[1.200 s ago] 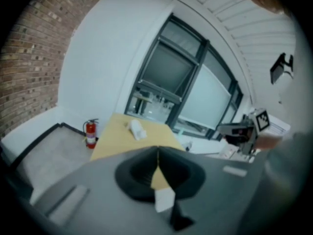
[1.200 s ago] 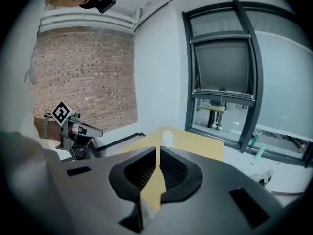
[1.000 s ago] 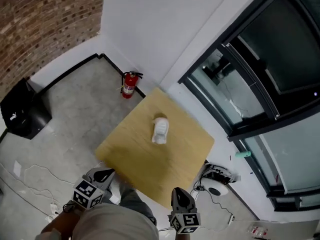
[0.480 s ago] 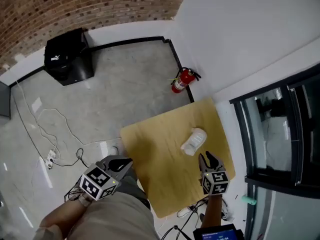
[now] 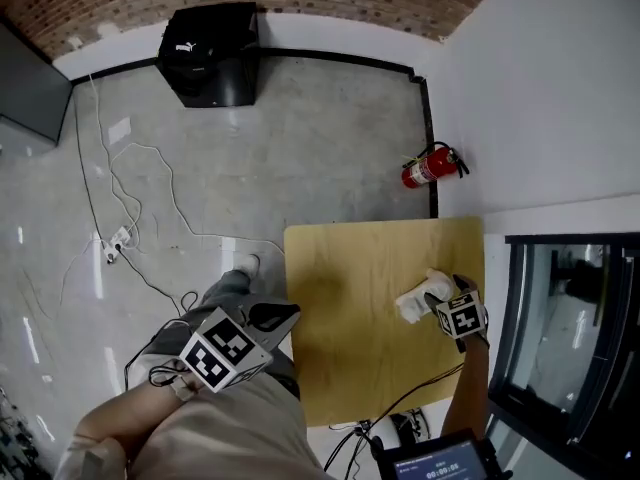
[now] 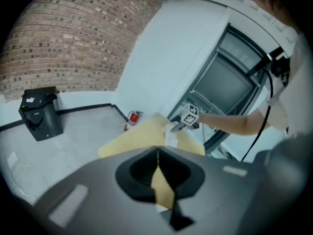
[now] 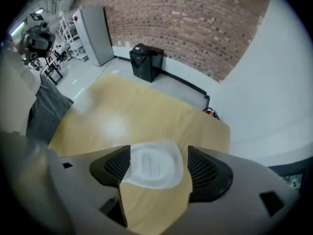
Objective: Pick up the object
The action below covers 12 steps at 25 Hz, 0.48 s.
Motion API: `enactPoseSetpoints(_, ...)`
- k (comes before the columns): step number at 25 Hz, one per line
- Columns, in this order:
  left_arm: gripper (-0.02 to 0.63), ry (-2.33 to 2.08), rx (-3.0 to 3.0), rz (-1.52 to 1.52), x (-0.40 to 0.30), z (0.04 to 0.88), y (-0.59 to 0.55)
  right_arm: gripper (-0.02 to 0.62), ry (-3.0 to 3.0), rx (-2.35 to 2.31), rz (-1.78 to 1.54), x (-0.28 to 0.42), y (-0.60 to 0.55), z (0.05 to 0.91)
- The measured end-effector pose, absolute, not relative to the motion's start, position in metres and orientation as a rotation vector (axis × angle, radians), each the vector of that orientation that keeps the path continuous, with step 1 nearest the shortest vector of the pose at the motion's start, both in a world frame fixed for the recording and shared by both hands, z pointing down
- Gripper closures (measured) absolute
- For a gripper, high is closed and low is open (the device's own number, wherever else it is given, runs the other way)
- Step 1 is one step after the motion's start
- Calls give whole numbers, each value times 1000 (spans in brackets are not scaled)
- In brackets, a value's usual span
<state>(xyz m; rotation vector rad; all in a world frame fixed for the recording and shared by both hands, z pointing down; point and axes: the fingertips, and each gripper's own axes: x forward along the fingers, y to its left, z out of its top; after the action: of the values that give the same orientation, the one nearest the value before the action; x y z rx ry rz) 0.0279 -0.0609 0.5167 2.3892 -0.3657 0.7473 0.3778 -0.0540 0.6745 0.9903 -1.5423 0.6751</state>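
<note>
A white, squat plastic object (image 5: pixel 416 299) lies on its side near the right edge of the light wooden table (image 5: pixel 340 268). My right gripper (image 5: pixel 438 302) reaches it from the right. Its jaws are opening, and the object (image 7: pixel 152 169) sits between them with a small gap at the right pad. My left gripper (image 5: pixel 281 316) hangs off the table's left edge by the person's lap, shut, with nothing in it. The left gripper view shows its jaws (image 6: pixel 157 166) meeting, and far off the object (image 6: pixel 171 137) beside the right gripper (image 6: pixel 178 128).
A red fire extinguisher (image 5: pixel 428 168) stands against the wall beyond the table. A black box (image 5: pixel 212 53) sits by the brick wall, and cables (image 5: pixel 120 238) trail over the concrete floor. A dark-framed glass door (image 5: pixel 570 328) runs along the right. A grey cabinet (image 7: pixel 95 35) stands far off.
The head view has swung round. My right gripper went from the table's near edge out to the white object and spread its jaws around it. The left gripper stayed low by the body.
</note>
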Motion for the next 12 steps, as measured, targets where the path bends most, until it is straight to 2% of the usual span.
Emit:
enactPoseSetpoints(6, 603, -428, 2347, 729, 8, 526, -63, 235, -1583, 813, 884, 359, -67, 713)
enactPoseSetpoints(12, 603, -475, 2314, 725, -2, 533, -64, 236, -1728, 569, 866, 245, -47, 725)
